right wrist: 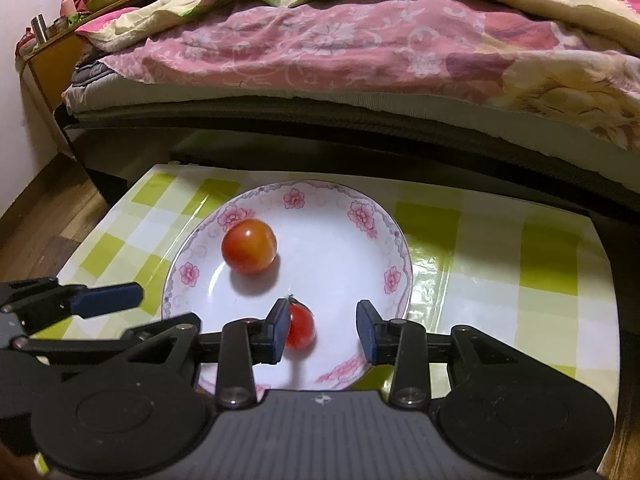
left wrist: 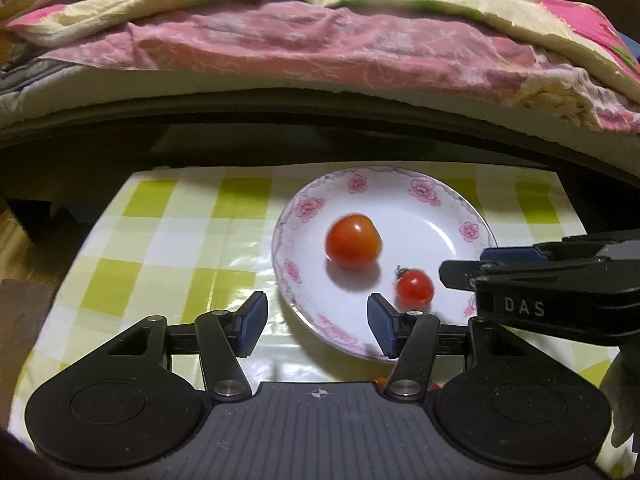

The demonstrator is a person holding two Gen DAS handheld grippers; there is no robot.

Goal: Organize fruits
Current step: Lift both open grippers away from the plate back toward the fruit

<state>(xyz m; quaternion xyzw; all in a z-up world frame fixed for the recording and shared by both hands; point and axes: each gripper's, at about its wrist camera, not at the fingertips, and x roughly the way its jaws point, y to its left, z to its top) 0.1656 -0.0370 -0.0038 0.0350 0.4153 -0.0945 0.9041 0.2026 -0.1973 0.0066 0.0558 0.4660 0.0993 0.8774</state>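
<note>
A bed (right wrist: 360, 52) with pink floral bedding rises behind a low surface (right wrist: 500, 248) covered in a green-and-white check cloth. The right gripper (right wrist: 322, 330) hangs over the near part of a flowered plate (right wrist: 360, 216), its jaws parted and gripping nothing; the small tomato (right wrist: 302, 326) lies on the plate between them, right against the left pad and clear of the right one. The left gripper (left wrist: 316, 320) stands released over the plate's left rim, nothing between its pads, the small tomato (left wrist: 416, 288) just beyond its right finger. The large tomato (left wrist: 353, 241) sits farther back, near the plate's (left wrist: 400, 184) middle, apart from both grippers.
</note>
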